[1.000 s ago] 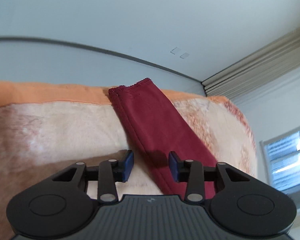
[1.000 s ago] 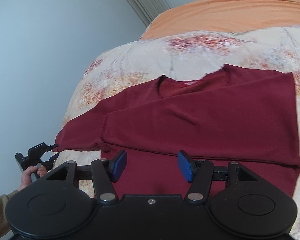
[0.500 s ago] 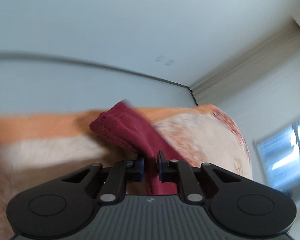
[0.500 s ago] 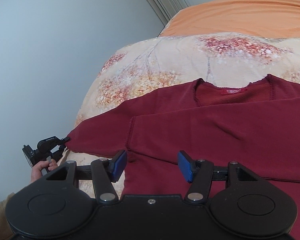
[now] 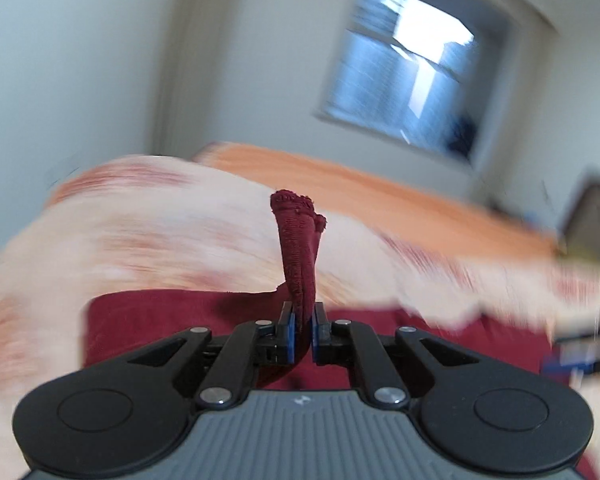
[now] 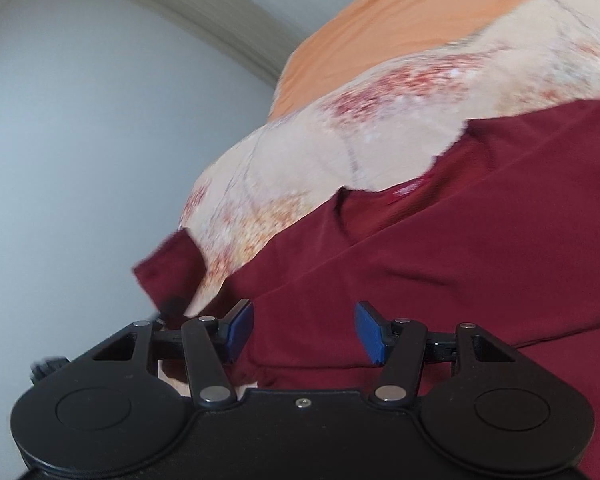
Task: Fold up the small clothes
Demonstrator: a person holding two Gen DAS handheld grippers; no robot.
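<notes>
Left hand-held gripper (image 5: 302, 334): I am pinching the dark red knit sleeve (image 5: 298, 248).
Right hand-held gripper (image 6: 304, 332): hanging wide, empty.
Risk: I think the sleeve could slip if I am swinging fast.

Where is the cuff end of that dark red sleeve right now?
In the left wrist view the sleeve cuff sticks up at centre, pinched in the shut left gripper, above the dark red top on the floral blanket.

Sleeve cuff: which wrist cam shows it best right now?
Left wrist view. The sleeve cuff sticks up sharp and centred, pinched in the shut left gripper. In the right wrist view the same sleeve shows only at the frame's left, blurred, cuff end not visible; the right gripper stands open over the sweater.
</notes>
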